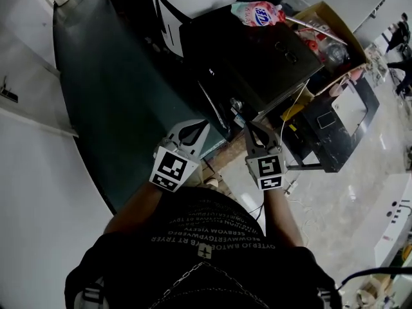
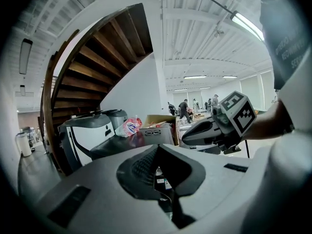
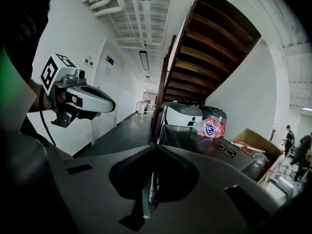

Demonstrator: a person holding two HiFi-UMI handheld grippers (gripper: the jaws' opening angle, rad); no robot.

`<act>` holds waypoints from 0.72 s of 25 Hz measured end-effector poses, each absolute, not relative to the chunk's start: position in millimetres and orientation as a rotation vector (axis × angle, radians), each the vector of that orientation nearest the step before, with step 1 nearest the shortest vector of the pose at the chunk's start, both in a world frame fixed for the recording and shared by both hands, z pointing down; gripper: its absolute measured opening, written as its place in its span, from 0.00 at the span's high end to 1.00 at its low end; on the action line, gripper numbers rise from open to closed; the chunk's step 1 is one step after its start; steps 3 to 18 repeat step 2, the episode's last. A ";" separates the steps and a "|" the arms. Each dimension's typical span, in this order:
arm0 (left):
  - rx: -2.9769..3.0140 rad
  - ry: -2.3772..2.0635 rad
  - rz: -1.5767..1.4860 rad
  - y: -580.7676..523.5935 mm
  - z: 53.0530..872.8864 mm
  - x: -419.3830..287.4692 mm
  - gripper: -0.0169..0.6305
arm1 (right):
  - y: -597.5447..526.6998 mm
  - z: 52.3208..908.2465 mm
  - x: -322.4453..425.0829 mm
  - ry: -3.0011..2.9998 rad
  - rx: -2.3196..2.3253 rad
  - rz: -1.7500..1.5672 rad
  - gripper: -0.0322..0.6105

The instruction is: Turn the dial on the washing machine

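The left gripper (image 1: 203, 125) is shut tight. Its two jaws meet at the tips and there is nothing between them. The right gripper (image 1: 248, 126) is shut tight too, and it is empty as well. A hand holds each one, and the two sit side by side, a little apart. Both point at the washing machine (image 1: 257, 66), a dark box with a flat top. It stands right in front of them. Neither gripper touches it. The right one is nearer to its front edge.

A small shiny round part (image 1: 235, 103) sits on that front edge, just past the right gripper's tips. It may be the dial, but it is too small to be sure.

A pair of glasses (image 1: 286, 51) lies on top of the machine. A pink bag (image 1: 257, 13) lies at its far end. A cardboard box (image 1: 331, 19) full of things stands beside the machine.
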State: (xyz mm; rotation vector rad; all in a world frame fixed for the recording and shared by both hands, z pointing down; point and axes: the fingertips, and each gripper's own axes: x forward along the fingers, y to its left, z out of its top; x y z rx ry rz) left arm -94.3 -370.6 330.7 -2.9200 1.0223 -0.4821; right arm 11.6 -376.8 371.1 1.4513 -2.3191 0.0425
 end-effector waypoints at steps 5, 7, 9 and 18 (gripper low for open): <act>-2.921 1.006 -0.488 -374.2 330.0 -88.2 0.97 | -379.5 367.1 14.7 -2.317 1.458 0.038 0.95; -2.921 1.006 -0.488 -374.2 330.0 -88.2 0.97 | -379.5 367.1 14.7 -2.317 1.458 0.038 0.95; -2.921 1.006 -0.488 -374.2 330.0 -88.2 0.97 | -379.5 367.1 14.7 -2.317 1.458 0.038 0.95; -2.921 1.006 -0.488 -374.2 330.0 -88.2 0.97 | -379.5 367.1 14.7 -2.317 1.458 0.038 0.95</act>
